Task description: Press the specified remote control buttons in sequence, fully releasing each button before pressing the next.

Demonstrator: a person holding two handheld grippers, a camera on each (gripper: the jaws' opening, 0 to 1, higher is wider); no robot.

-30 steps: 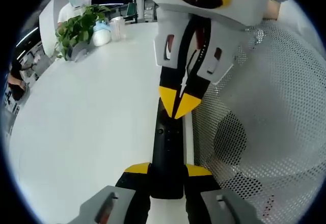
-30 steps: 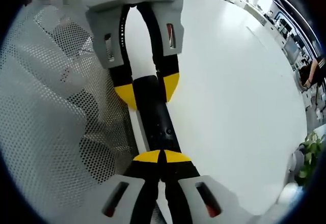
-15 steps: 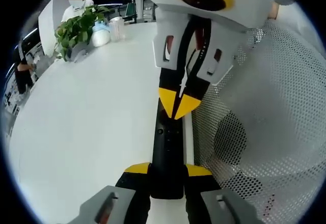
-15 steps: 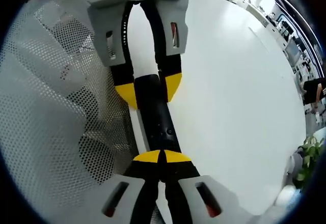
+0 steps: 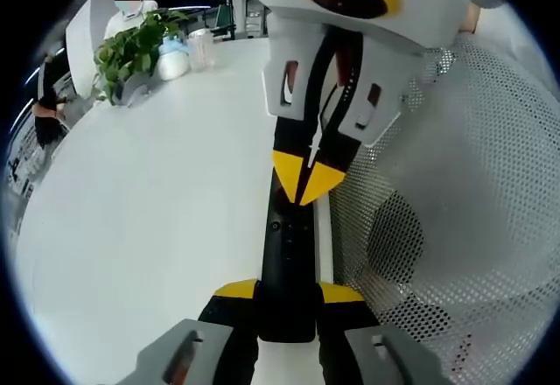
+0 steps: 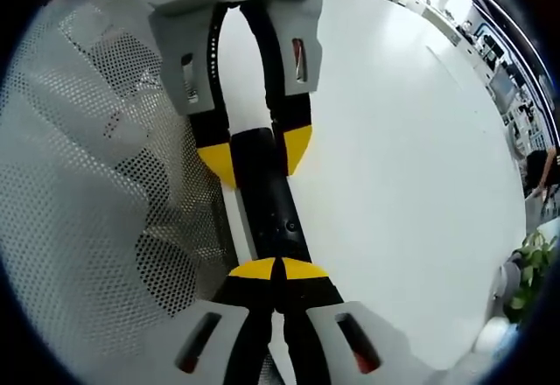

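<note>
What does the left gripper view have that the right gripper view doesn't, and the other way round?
Left gripper view: the right tongs from the front, tips shut together over the remote control, plus a clear cup and a person in a white top. Right gripper view: the left tongs from the front, clamped around the remote's far end, plus far-off desks. Both: the black remote, the white table, the white mesh surface and a leafy plant.
</note>
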